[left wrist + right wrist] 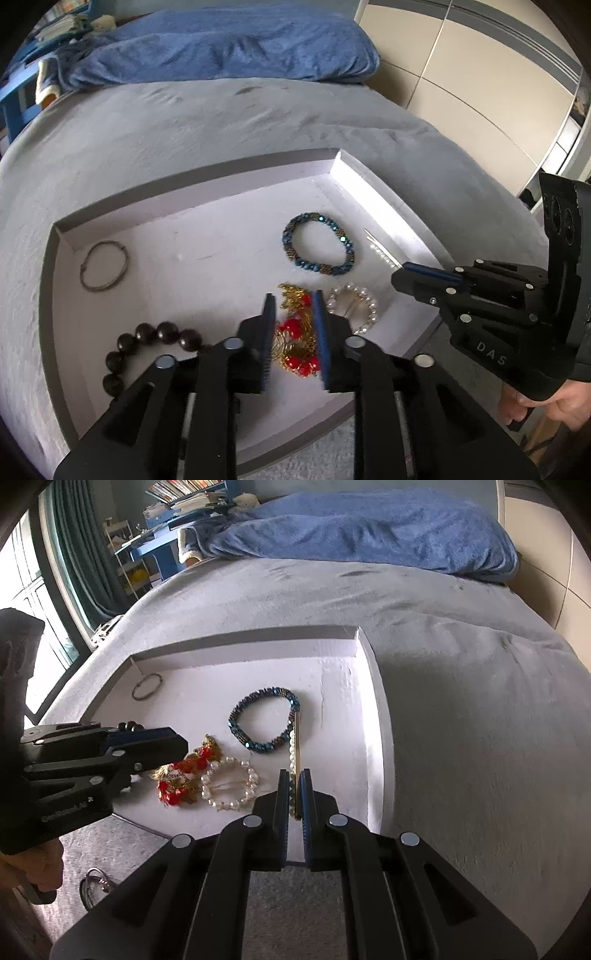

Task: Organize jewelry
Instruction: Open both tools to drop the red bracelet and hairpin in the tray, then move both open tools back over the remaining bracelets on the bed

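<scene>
Because my right hand-held gripper (pixel 294 794) has its jaws pinched tight on the near end of the pearl hair pin (pixel 294 747), I think about that thin thing first. It is a stiff gold bar with a row of small white pearls along it. It looks very light, and it looks smooth, so I think it could slip or turn if I squeeze only the tip. The far end lies over the blue bead bracelet (pixel 264 720), so it could catch there.

My left hand-held gripper (pixel 293 328) stands a little way apart, and I do not see its pads pressing on anything. The red and gold piece (pixel 297 341) lies right under the gap. It is a floppy tangle of gold chain and red beads. I think it will sag and hang down when I lift it, so I would grab a thick bunch in the middle, not one thin loop.

All of it sits in the white tray (pixel 192 182) on the bed (pixel 184 122). The pearl bracelet (pixel 356 306) lies just beside the red piece. The dark bead bracelet (pixel 147 341) and the thin metal ring (pixel 104 264) lie further left.
</scene>
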### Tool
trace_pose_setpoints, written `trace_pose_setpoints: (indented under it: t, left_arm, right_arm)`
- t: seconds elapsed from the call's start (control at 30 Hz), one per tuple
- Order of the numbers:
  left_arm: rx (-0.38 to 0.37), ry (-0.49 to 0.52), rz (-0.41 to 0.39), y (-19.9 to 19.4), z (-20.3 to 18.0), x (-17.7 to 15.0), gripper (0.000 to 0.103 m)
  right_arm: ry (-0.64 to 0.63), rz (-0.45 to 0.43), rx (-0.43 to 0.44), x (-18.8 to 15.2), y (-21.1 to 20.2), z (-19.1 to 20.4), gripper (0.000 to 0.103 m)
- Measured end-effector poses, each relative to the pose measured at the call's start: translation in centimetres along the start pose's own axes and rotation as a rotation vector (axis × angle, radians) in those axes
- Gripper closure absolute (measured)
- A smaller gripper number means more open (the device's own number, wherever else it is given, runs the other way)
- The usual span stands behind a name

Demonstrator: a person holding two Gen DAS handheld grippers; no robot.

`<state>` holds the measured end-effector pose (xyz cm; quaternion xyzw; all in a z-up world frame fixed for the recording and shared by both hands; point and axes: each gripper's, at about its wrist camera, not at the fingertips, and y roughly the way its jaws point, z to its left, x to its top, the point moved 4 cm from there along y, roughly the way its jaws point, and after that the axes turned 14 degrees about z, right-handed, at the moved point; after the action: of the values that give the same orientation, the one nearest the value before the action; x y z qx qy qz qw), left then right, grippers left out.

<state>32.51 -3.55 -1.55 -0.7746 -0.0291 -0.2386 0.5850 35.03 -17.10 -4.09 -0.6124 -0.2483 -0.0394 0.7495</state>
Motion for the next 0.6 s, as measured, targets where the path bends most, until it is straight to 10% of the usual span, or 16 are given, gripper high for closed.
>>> trace_pose_setpoints:
  t: [0.23,0.6]
  left_arm:
    - [0.006,-0.009,-0.071,-2.3,-0.4,-0.6,0.043]
    - [0.034,-0.052,-0.167,-6.6,0.5,-4.1,0.031]
  right_arm:
    - [0.012,-0.019,0.013,-0.4,-0.6,-0.1,0.087]
    - [0.040,-0.116,0.038,-2.0,-3.8,0.7,0.059]
